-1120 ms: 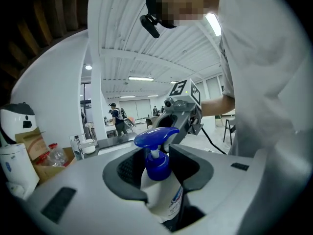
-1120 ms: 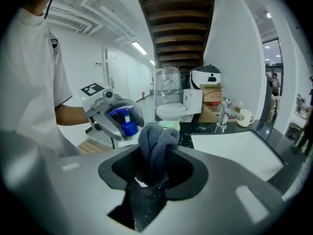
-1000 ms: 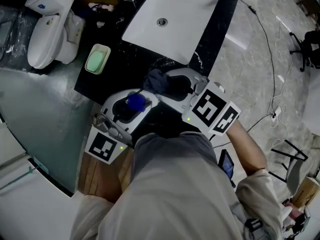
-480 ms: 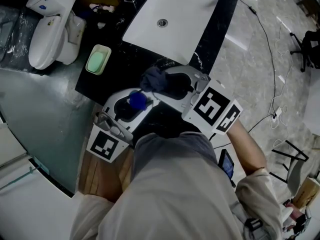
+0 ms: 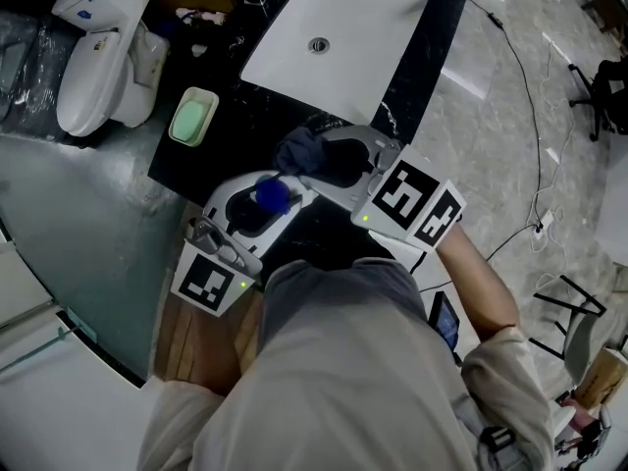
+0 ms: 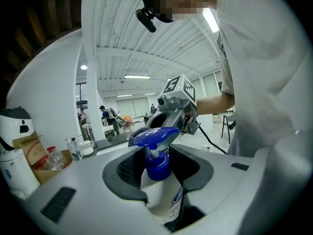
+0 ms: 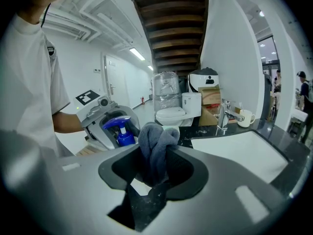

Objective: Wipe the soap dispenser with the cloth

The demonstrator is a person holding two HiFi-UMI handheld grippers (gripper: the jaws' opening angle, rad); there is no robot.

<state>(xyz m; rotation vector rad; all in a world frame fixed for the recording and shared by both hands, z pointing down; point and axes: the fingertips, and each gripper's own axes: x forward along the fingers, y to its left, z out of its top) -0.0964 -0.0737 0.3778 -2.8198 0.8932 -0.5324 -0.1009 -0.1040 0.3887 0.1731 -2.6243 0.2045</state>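
Soap dispenser (image 6: 157,180) – blue pump up – clamped between left gripper's (image 5: 263,207) jaws over black counter's (image 5: 196,160) near edge | right gripper (image 5: 329,165) pinches bunched grey cloth (image 7: 155,146), just beside the pump | white sink (image 5: 334,37) beyond both

Dispenser and cloth side by side at the counter's near edge

The soap dispenser (image 5: 270,194) stands between the left gripper's (image 5: 265,202) jaws, with the cloth (image 5: 297,152) in the right gripper (image 5: 329,160) just to its right. Beyond them, the sink (image 5: 378,23) is set in the counter (image 5: 432,18). A soap dish (image 5: 191,116) lies left of it, and a toilet (image 5: 93,77) farther left.
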